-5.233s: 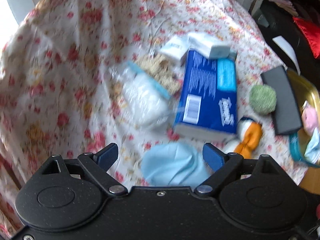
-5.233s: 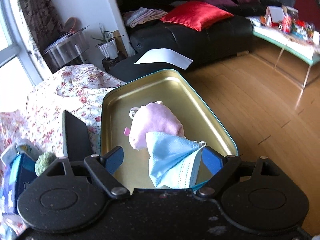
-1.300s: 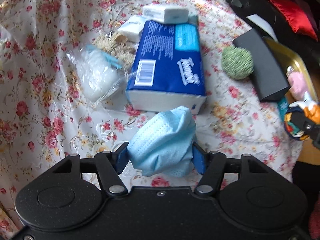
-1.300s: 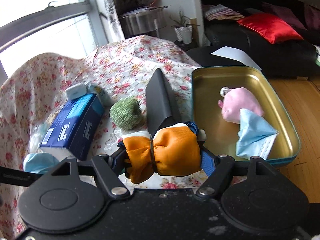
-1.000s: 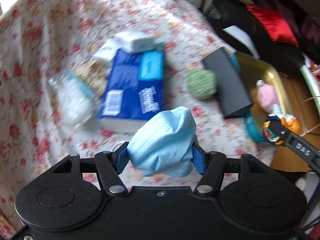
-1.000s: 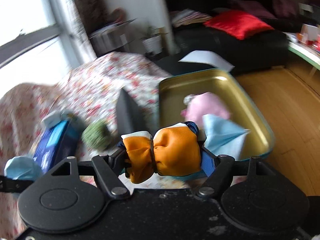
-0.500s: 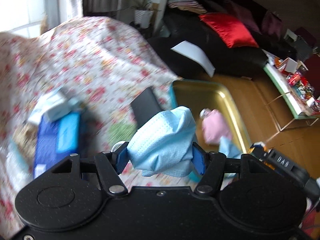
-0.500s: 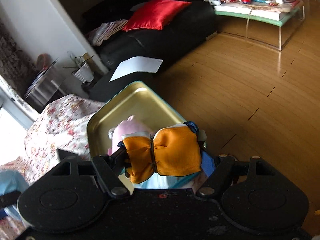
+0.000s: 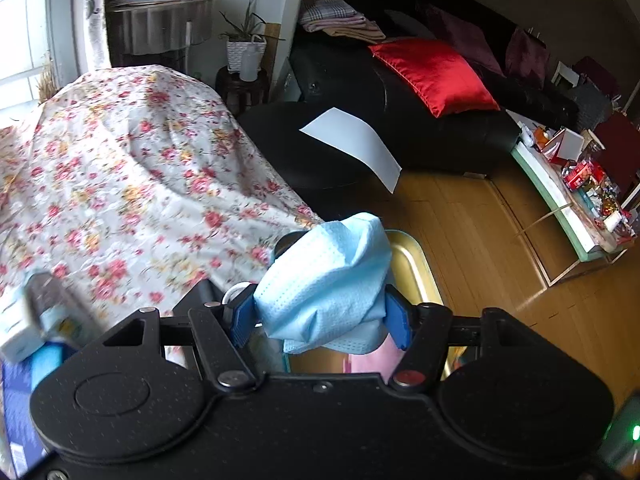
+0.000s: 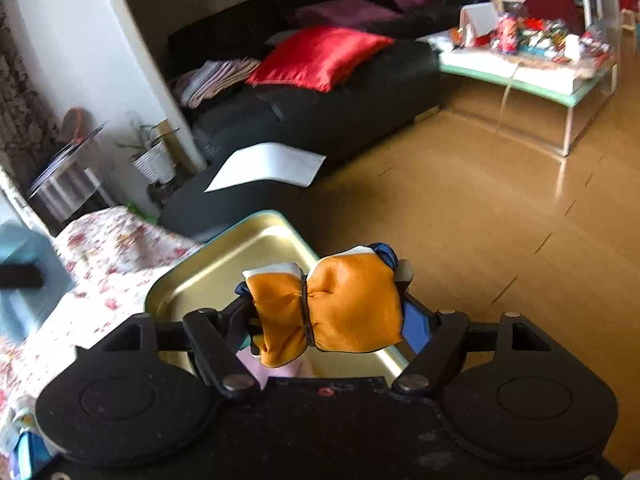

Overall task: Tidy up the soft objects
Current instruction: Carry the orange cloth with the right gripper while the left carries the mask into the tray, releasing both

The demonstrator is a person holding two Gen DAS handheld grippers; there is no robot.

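Left gripper [image 9: 320, 316] is clenched on a crumpled light-blue face mask [image 9: 326, 284], held in the air above the near end of the gold tin tray [image 9: 416, 258]; the blue pads [image 9: 396, 318] bite into both sides of the wad. Right gripper [image 10: 326, 314] is clamped on an orange stuffed toy [image 10: 328, 306] cinched at its middle by a black band, and it hangs over the same tray [image 10: 224, 264]. A pink soft item [image 10: 280, 368] lies in the tray below, mostly hidden behind the gripper body. The tray sits at the edge of the floral tablecloth [image 9: 120, 184], with wooden floor [image 10: 460, 208] just past it. Risks, as I judge them: both loads are headed for one tray, so the two tools could knock together if I lower them at once; the mask is light and may cling to a pad or drift outside the rim; the toy could bounce off the far side onto the floor if I release it too high.
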